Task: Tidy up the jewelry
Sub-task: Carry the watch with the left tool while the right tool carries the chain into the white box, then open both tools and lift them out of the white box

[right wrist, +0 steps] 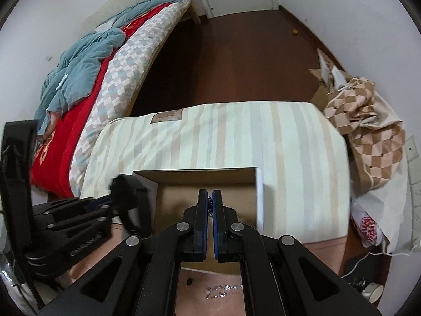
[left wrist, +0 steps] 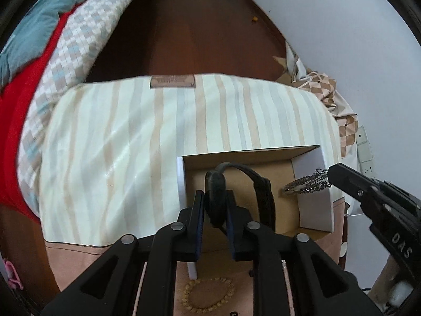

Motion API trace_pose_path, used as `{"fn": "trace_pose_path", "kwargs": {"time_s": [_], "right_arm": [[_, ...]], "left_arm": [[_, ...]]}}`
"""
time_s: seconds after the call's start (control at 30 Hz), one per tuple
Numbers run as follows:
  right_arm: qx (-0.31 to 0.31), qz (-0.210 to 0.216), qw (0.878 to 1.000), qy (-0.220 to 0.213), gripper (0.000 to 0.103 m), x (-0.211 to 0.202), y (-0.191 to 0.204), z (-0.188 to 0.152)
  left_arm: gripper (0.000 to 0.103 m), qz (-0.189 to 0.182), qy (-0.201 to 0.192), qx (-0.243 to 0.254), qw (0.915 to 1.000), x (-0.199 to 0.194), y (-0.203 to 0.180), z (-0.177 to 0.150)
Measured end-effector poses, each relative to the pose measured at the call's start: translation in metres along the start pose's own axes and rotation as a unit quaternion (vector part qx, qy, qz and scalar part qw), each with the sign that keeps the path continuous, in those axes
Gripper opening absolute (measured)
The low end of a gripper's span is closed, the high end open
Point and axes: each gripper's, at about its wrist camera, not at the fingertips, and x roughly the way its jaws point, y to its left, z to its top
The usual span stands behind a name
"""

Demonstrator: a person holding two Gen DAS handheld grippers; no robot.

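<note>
An open cardboard box (left wrist: 310,200) with white outer walls sits on the striped cloth; it also shows in the right wrist view (right wrist: 205,176). My left gripper (left wrist: 214,205) is shut on a black band (left wrist: 252,179) and holds it over the box. My right gripper (right wrist: 210,197) is shut on a silver chain bracelet (left wrist: 307,183), which hangs over the box's right wall. In the right wrist view only a bit of chain (right wrist: 209,205) shows between the pads. A wooden bead bracelet (left wrist: 208,296) lies on the pink cloth below my left gripper. Another silver chain (right wrist: 223,291) lies under my right gripper.
The striped cloth (left wrist: 158,137) covers the table. A bed with red and checked covers (right wrist: 105,84) stands at the left. A checked bag (right wrist: 368,121) lies at the right by the wall. Dark wooden floor (right wrist: 236,60) lies beyond the table.
</note>
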Motion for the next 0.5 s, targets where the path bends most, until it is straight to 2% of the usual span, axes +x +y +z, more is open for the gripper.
{"fn": "trace_pose_path", "kwargs": {"time_s": [0.1,0.13,0.2,0.23,0.27,0.3,0.33,0.37,0.4,0.47,0.5], "right_arm": [[-0.004,0.007,1.000,0.017,0.004,0.011,0.000,0.004],[-0.003,0.013,1.000,0.026,0.004,0.014,0.000,0.004],[0.001,0.015,0.999,0.036,0.005,0.017,-0.003,0.003],[0.000,0.017,0.999,0.040,0.006,0.017,-0.004,0.002],[-0.001,0.009,0.999,0.041,0.013,0.017,-0.005,0.001],[-0.003,0.000,0.999,0.039,0.018,0.016,-0.005,0.001],[-0.004,-0.003,0.999,0.038,0.029,0.014,-0.006,0.001],[-0.004,-0.007,0.999,0.036,0.038,0.012,-0.006,-0.001],[-0.006,-0.013,0.999,0.034,0.043,0.009,-0.005,-0.002],[-0.014,-0.033,0.999,0.028,0.061,0.004,-0.003,-0.007],[-0.020,-0.048,0.998,0.026,0.065,0.003,-0.001,-0.010]], "left_arm": [[0.015,-0.008,0.009,-0.007,0.9999,0.006,0.002,0.003],[0.020,-0.007,0.010,-0.009,0.9999,0.005,0.002,0.004],[0.037,-0.010,0.006,-0.010,0.9999,0.002,0.003,0.005],[0.052,-0.014,0.003,-0.009,0.9998,-0.001,0.002,0.005],[0.064,-0.007,-0.001,-0.009,0.9999,-0.004,0.001,0.005],[0.069,-0.002,-0.007,-0.008,0.9999,-0.006,0.001,0.005],[0.074,0.005,-0.017,-0.007,0.9998,-0.012,0.001,0.004],[0.075,0.009,-0.022,-0.008,0.9997,-0.015,0.001,0.004],[0.077,0.012,-0.026,-0.010,0.9995,-0.018,0.001,0.004],[0.092,0.028,-0.039,-0.012,0.9988,-0.026,0.004,0.000],[0.093,0.038,-0.047,-0.009,0.9981,-0.029,0.004,-0.003]]}}
